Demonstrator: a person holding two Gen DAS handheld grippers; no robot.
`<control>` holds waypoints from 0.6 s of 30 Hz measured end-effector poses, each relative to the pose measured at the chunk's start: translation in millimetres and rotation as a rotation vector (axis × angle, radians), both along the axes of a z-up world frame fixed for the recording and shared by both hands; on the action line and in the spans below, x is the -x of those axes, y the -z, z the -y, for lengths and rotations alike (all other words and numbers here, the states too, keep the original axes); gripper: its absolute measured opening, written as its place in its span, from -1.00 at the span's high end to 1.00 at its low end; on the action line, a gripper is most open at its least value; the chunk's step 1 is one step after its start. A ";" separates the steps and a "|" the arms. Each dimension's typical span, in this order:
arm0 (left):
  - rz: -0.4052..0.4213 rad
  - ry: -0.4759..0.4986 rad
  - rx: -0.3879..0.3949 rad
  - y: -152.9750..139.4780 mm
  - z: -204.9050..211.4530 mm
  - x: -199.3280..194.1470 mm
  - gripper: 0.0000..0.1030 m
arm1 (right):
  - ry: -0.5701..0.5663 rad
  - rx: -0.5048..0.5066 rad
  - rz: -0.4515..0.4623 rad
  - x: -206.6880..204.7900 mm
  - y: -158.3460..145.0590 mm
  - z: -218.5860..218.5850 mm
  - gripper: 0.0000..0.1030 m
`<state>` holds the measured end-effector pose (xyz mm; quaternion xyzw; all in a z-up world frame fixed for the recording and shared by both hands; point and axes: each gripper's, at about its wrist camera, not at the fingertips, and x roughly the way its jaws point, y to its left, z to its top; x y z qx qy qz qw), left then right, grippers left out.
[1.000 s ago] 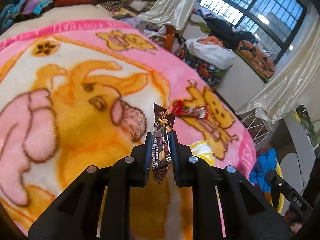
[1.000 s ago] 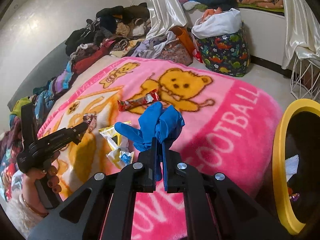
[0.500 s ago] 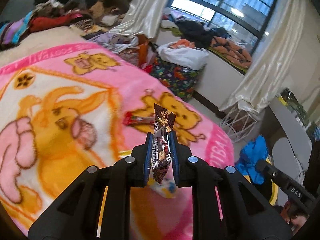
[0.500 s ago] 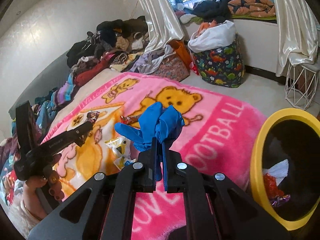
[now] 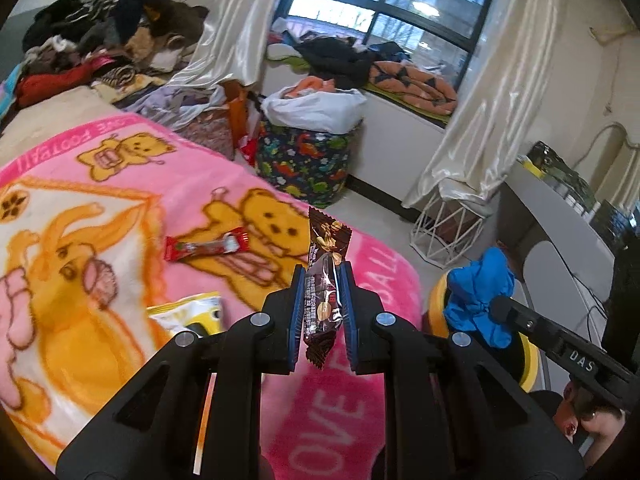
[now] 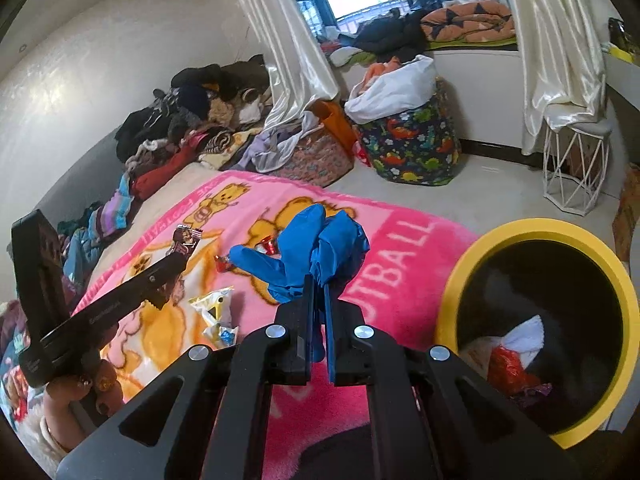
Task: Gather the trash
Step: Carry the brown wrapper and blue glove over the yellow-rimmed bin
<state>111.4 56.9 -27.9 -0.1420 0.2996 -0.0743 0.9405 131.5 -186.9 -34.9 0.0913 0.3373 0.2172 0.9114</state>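
My left gripper [image 5: 322, 280] is shut on a brown candy wrapper [image 5: 325, 264], held upright above the pink blanket [image 5: 352, 420]; the wrapper also shows in the right wrist view [image 6: 186, 240]. My right gripper [image 6: 316, 292] is shut on a crumpled blue glove [image 6: 312, 248], also seen in the left wrist view [image 5: 480, 296]. A yellow-rimmed black bin [image 6: 500, 236] stands to the right of the bed with trash inside. A red wrapper [image 5: 208, 246] and a yellow-white packet [image 5: 188, 314] lie on the blanket.
A dinosaur-print laundry bag [image 6: 412, 148] and a white wire stool [image 6: 576, 168] stand on the floor by the window. Clothes [image 6: 192, 112] are piled along the wall at the bed's far side. A desk [image 5: 560, 216] is at the right.
Both grippers have risen and swung right, toward the bin, each still holding its item. The bin's opening now shows more fully in the right wrist view.
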 end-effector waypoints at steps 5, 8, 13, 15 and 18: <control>0.015 0.036 -0.003 -6.3 17.1 1.2 0.77 | 0.045 -0.016 0.006 6.8 -5.1 23.6 0.91; 0.018 0.062 -0.006 -8.6 28.7 0.7 0.77 | 0.066 -0.028 0.008 8.8 -7.1 34.3 0.91; 0.021 0.100 -0.017 -11.9 48.0 1.7 0.77 | 0.098 -0.046 0.010 12.5 -11.0 51.6 0.91; 0.024 0.120 -0.023 -13.3 58.4 2.2 0.77 | 0.113 -0.058 0.007 12.7 -12.3 57.8 0.91; 0.029 0.150 -0.032 -15.1 73.1 2.5 0.77 | 0.132 -0.054 0.018 16.9 -14.4 63.9 0.91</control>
